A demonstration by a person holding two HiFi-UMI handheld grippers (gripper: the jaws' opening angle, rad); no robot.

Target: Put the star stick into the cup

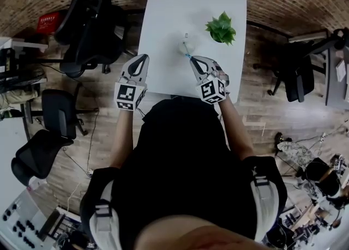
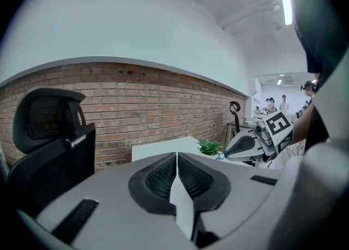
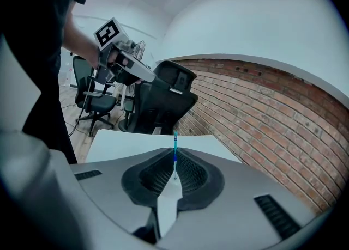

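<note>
- Jaws of right gripper [image 3: 174, 163]: closed on the stick [image 3: 175, 146]. The thin shaft is pinched between the pads, and a short teal end pokes out past the tips. No star is seen in any view.
- Jaws of left gripper [image 2: 176, 159]: fully together, nothing between them. It is held over the near edge of the table [image 1: 163, 14], left of the cup [image 1: 184, 47] and well apart from it.
- Stick location: carried in the right gripper above the table. In the head view its teal tip is just beside the cup, on the near side. It is judged not yet in the cup.
- Handling (judged): very light and thin, so some flex is expected.
  - The shaft looks smooth, so slipping or pivoting in the pads is likely if it is knocked on the rim.
  - Little force is needed, and a hard squeeze could bend it.
- Hold point (judged): a pinch on the shaft is best, with a good length left free to enter the cup. How much length sits behind the pads cannot be told.
- Cup: small, pale and upright, near mid-table.
  - Contents cannot be resolved; a thin pale line seems to rise from it but is not identifiable.
  - It is probably light and could be tipped by a sideways push.
- The plant [image 1: 221, 27] stands right of the cup, apart from it, and should be kept clear of.
</note>
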